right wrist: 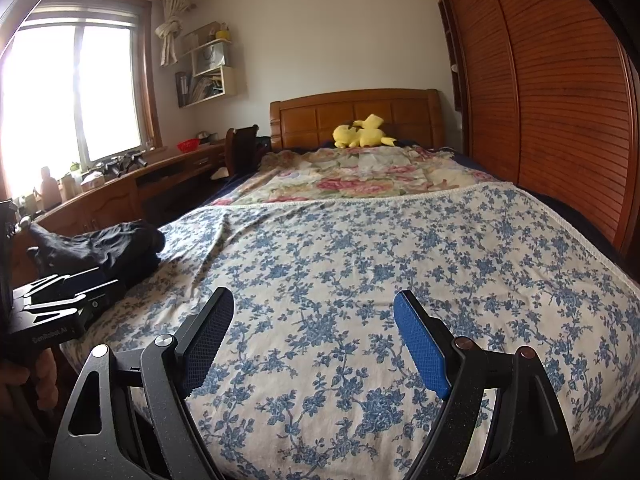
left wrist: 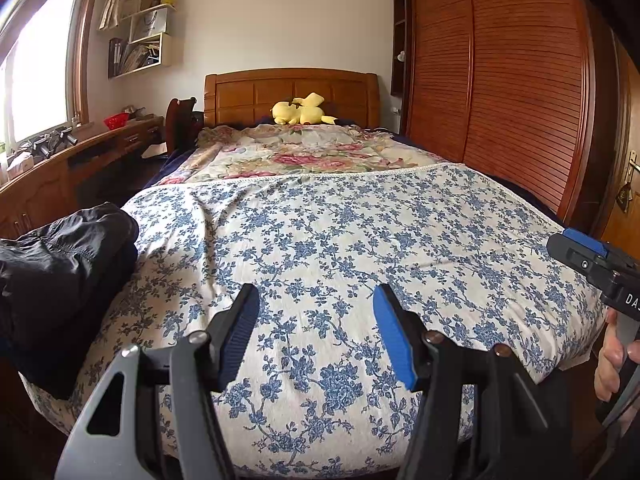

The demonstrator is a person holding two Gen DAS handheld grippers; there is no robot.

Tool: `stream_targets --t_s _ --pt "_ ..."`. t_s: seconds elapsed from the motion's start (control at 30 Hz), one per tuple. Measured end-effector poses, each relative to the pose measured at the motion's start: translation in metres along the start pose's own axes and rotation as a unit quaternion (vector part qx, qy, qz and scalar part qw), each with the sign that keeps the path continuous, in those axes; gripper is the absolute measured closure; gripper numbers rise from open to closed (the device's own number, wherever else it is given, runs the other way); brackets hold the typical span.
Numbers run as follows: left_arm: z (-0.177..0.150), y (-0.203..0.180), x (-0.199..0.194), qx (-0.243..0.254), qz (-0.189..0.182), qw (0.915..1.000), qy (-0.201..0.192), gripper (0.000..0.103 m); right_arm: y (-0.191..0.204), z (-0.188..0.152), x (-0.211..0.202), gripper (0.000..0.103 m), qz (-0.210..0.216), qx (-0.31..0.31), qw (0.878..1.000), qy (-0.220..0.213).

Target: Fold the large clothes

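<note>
The bed [left wrist: 320, 240] fills the middle of both views, its blue-flowered cover smoothed flat, likely as a folding surface. The dark clothes [left wrist: 60, 272] sit heaped at the left edge, probably waiting their turn. A red basket [left wrist: 116, 120] on the tabletop at upper left; contents unclear. The left gripper [left wrist: 316, 300] and right gripper [right wrist: 314, 304] hover over the cover, jaws apart, holding nothing.
</note>
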State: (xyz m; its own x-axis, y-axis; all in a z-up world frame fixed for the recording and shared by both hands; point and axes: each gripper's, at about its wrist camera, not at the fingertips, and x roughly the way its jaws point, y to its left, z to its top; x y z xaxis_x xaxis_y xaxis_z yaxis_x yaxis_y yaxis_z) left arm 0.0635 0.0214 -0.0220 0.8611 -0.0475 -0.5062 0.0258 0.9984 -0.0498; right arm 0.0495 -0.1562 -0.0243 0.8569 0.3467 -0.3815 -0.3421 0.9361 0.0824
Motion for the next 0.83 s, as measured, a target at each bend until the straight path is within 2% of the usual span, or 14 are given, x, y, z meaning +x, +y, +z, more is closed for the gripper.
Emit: stream_targets --t_s 0.83 --pt "0.0035 -0.0041 -0.0083 0.0 -0.01 0.9999 -0.008 0.044 -0.0006 -0.0015 0.0007 0.019 -0.001 0.004 1.0 0.002"
